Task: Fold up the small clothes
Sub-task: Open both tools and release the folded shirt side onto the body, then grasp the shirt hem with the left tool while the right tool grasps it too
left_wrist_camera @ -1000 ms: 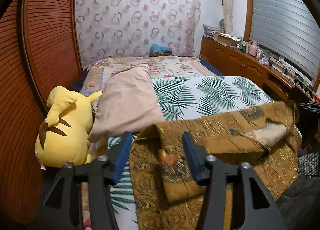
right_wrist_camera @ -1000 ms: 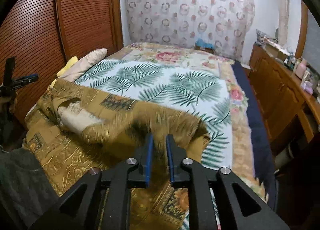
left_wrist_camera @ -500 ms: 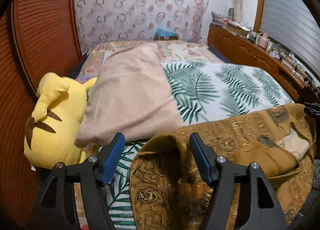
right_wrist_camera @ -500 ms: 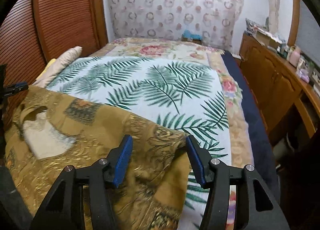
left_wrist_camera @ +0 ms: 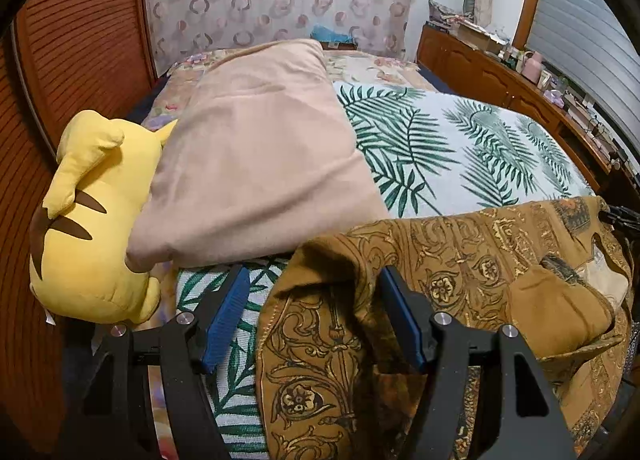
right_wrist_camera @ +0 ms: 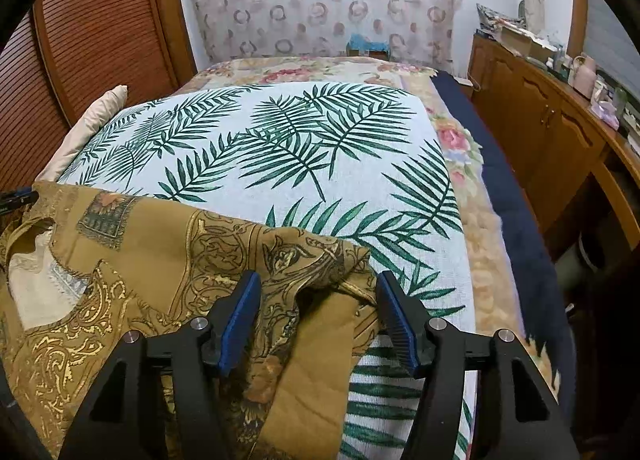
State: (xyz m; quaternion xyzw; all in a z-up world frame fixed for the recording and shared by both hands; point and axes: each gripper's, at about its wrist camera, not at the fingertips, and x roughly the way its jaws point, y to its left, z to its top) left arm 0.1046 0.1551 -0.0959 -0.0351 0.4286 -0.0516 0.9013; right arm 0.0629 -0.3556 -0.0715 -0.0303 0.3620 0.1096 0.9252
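Note:
A mustard-brown garment with gold ornament print (left_wrist_camera: 460, 260) (right_wrist_camera: 160, 244) lies spread across the near end of the bed, its pale lining showing at the neck opening (right_wrist_camera: 36, 292). My left gripper (left_wrist_camera: 313, 276) is open low over the garment's left corner. A raised fold of cloth sits between the blue pads (left_wrist_camera: 224, 316) without touching them. My right gripper (right_wrist_camera: 318, 278) is over the right corner and its jaws are opening. A crumpled fold lies between its pads (right_wrist_camera: 240, 316), which do not press on it.
The bed carries a white palm-leaf sheet (right_wrist_camera: 320, 140) over a floral blanket (right_wrist_camera: 452, 140). A beige pillow (left_wrist_camera: 260, 160) and a yellow plush toy (left_wrist_camera: 92, 220) lie at the left side. Slatted wooden doors (left_wrist_camera: 60, 40) stand to the left. A cluttered wooden cabinet (right_wrist_camera: 560, 132) stands to the right.
Both grippers sank toward the bed. The right jaws went from nearly shut on the cloth to wide apart and let it go. The left jaws widened slightly. The garment has settled on the sheet.

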